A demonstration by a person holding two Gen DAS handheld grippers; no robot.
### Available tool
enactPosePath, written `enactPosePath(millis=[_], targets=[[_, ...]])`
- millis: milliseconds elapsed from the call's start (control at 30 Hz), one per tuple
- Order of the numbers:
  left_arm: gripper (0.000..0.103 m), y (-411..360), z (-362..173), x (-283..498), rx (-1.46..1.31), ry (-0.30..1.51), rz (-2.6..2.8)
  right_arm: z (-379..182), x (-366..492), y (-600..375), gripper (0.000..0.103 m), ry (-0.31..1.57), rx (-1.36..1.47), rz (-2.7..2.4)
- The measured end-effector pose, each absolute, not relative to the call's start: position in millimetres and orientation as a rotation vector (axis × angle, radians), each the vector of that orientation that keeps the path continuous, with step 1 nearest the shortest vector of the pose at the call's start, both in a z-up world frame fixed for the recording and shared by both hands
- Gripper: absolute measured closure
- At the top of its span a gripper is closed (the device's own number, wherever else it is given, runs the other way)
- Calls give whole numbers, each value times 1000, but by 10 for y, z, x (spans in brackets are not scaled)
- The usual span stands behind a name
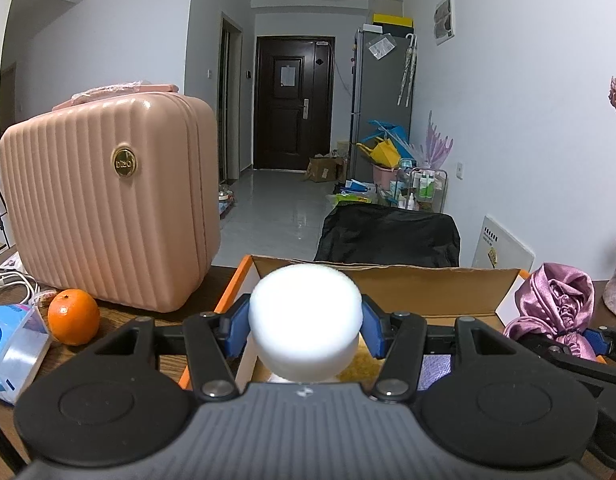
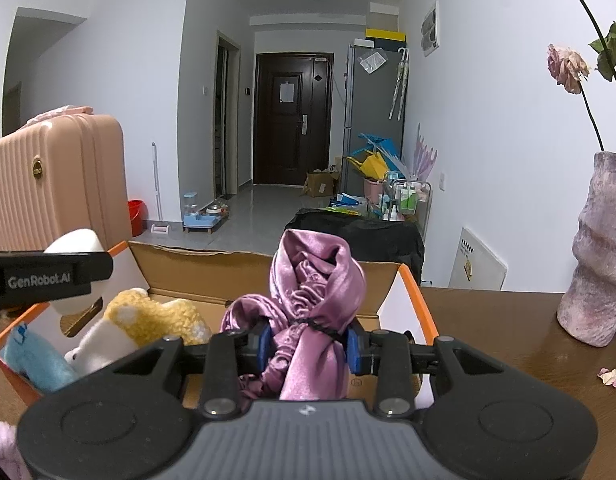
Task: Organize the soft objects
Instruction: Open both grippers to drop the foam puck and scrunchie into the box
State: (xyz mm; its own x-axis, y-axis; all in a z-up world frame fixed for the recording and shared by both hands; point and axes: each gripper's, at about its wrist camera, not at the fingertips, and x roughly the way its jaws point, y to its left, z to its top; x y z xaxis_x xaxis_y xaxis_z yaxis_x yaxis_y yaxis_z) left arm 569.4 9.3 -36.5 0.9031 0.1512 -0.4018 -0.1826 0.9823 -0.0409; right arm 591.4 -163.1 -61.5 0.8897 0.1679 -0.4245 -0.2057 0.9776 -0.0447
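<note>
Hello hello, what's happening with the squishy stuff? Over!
Left gripper shut on white sponge. Right gripper shut on purple satin cloth. Both over cardboard box. Nothing blocking.

A white, round, smooth foam puff (image 1: 306, 312) sits clamped between two blue pads, raised over the left end of an open cardboard box (image 2: 252, 276) with orange edges. A crumpled mauve satin cloth (image 2: 311, 312), gathered and shiny, is pinched upright above the box's right half. Inside the box lie a fluffy yellow plush (image 2: 156, 314), a white soft piece (image 2: 102, 346) and a blue soft item (image 2: 36, 354), bunched at its left.
</note>
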Motion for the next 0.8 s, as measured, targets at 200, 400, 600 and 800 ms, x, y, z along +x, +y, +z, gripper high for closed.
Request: enactPosePath(millis=[200,400,600,800], targets=[[35,103,-346,5657,-88,403,194,-628,5902,-1639,57,442,-91,198],[0,161,-341,5621,-92,388,251,-624,5899,-1640,21,442,-90,196],[0,237,-342,5595,-108,391,274,-598,5881,-1649,1,422,-83,179],[0,271,-337,5573,-119,393,278,-603,5870,-1629,1,421,-101,176]])
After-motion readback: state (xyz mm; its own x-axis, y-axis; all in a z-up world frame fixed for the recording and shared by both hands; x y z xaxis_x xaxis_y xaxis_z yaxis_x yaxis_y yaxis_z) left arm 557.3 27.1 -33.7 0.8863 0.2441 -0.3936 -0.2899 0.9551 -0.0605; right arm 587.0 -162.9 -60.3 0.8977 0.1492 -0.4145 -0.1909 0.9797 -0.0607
